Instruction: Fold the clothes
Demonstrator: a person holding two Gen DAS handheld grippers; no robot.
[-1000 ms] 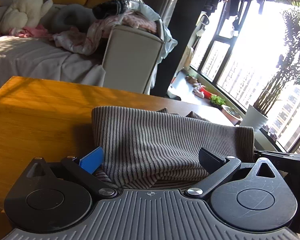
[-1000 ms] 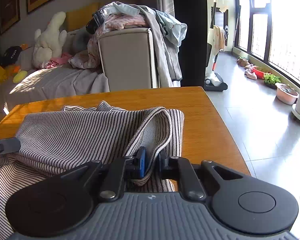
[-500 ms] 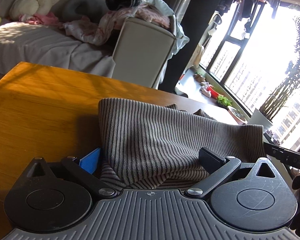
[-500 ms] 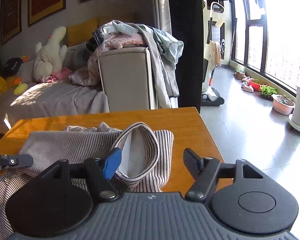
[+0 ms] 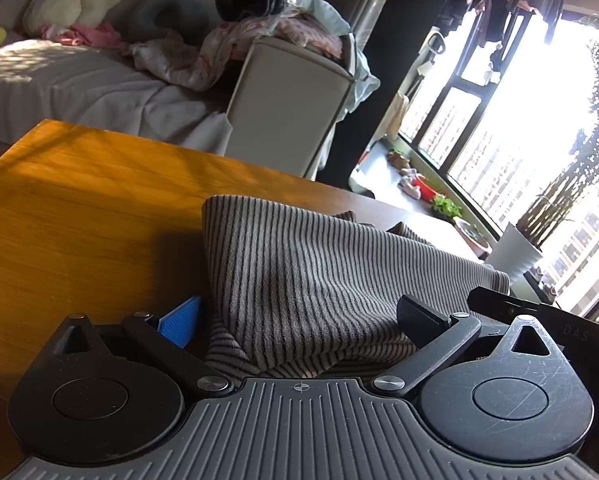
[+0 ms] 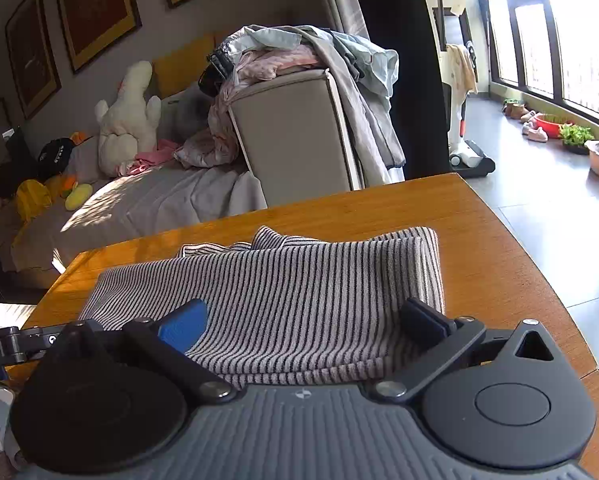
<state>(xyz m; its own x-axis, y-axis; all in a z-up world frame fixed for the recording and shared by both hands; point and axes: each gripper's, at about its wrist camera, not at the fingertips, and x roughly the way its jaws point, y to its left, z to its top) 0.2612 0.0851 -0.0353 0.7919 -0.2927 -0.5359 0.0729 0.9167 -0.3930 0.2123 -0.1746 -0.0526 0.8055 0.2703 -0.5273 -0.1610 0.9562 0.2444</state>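
Fabric lies slack between the spread jaws of both tools — the right tool (image 6: 303, 324), clamped on a folded edge 1 second ago, has released it, and the left tool (image 5: 299, 318) stays open as before. So this fold looks finished, and the hold has been given up for the next step. Count: 2 tools, 1 striped garment (image 6: 299, 280), folded over on itself at the near right part of the wooden bench (image 6: 479, 240). Farther off, 1 pile of unfolded clothes (image 6: 299, 52) drapes a sofa arm — probably work yet to come.
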